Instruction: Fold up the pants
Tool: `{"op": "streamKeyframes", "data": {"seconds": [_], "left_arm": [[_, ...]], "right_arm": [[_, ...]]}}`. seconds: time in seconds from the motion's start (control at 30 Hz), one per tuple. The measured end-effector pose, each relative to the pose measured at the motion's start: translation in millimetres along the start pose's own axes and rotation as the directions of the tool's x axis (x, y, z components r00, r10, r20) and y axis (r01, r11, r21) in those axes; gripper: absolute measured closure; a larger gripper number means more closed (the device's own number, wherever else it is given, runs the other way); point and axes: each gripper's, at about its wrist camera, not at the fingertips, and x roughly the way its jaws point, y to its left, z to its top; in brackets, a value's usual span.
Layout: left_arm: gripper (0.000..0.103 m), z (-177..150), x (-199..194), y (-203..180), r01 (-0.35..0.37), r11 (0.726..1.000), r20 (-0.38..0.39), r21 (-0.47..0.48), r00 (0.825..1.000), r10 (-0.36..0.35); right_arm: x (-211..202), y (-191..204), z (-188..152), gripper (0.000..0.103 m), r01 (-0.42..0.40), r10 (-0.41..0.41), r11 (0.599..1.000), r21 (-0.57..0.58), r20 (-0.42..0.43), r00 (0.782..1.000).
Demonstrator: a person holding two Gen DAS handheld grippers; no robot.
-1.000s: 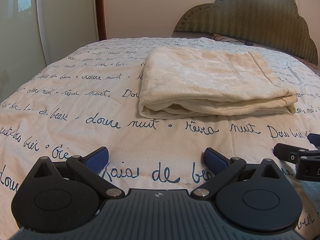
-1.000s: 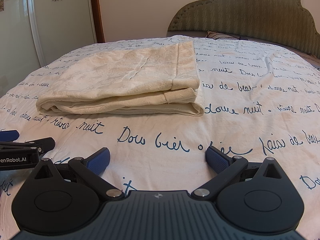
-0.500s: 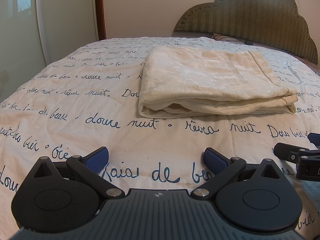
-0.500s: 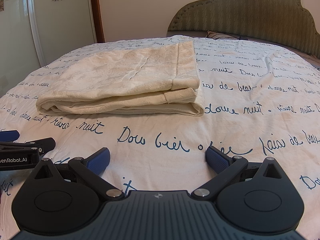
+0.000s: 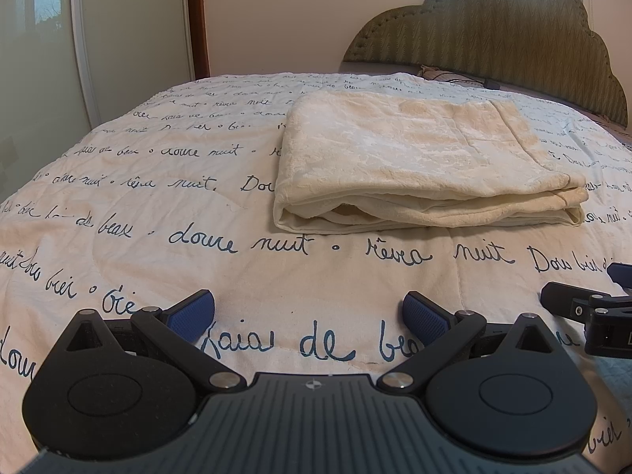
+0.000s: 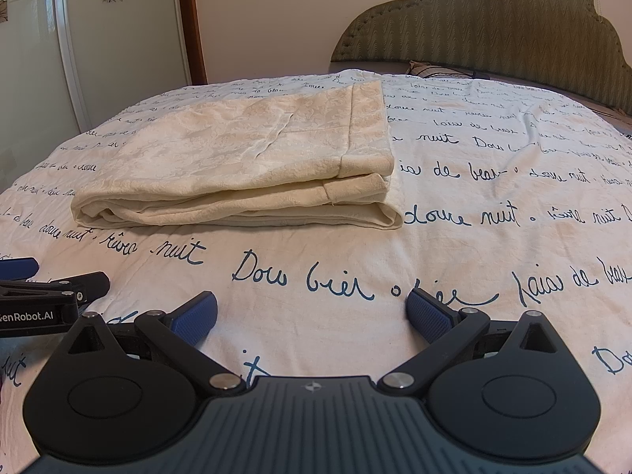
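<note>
The cream pants [image 5: 418,162] lie folded into a flat rectangle of several layers on the bed, also in the right wrist view [image 6: 252,162]. My left gripper [image 5: 310,316] is open and empty, low over the bedspread, well short of the pants' near edge. My right gripper [image 6: 312,316] is open and empty, also short of the pants. Part of the right gripper shows at the right edge of the left wrist view [image 5: 588,316]. Part of the left gripper shows at the left edge of the right wrist view [image 6: 43,296].
The bed has a white bedspread [image 5: 166,237] with blue handwriting print. A green padded headboard [image 5: 497,47] stands at the far end. A white wardrobe with sliding doors [image 6: 79,39] stands on the left beside the bed.
</note>
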Motion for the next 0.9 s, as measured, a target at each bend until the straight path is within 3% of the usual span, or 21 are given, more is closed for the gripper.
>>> {"op": "streamKeyframes", "data": {"seconds": [0.9], "left_arm": [[0.0, -0.1, 0.1, 0.4, 0.015, 1.0, -0.003, -0.02, 1.0, -0.015]], "right_arm": [[0.0, -0.1, 0.1, 0.0, 0.0, 0.0, 1.0, 0.0, 0.0, 1.0]]}}
